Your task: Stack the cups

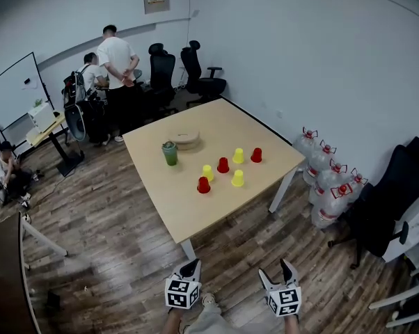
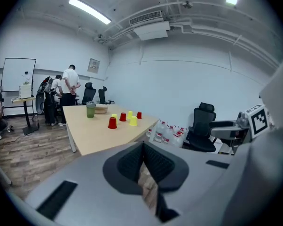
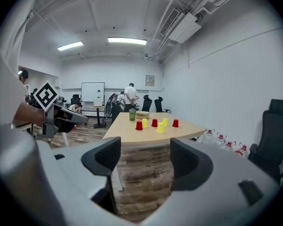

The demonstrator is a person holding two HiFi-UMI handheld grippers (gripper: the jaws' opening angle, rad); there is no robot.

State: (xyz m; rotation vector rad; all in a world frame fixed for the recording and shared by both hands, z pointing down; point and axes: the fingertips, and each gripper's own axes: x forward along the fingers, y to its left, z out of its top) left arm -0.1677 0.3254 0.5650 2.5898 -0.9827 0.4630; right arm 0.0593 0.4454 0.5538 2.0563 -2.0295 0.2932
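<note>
While cups (image 1: 223, 165) sit far ahead, left tongs (image 2: 143, 147) pinch nothing, right tongs (image 3: 144, 157) gape empty.

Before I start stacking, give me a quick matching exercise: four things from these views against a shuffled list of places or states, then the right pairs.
Things:
1. green lidded tumbler
2. clear water jugs with red caps
3. left gripper
4. right gripper

Places or states:
A. jaws apart, nothing between them
B. standing on the wood-plank floor
C. jaws together, empty
D. on the wooden table, beside a beige round container

Pairs: 1-D, 2-B, 3-C, 4-A
</note>
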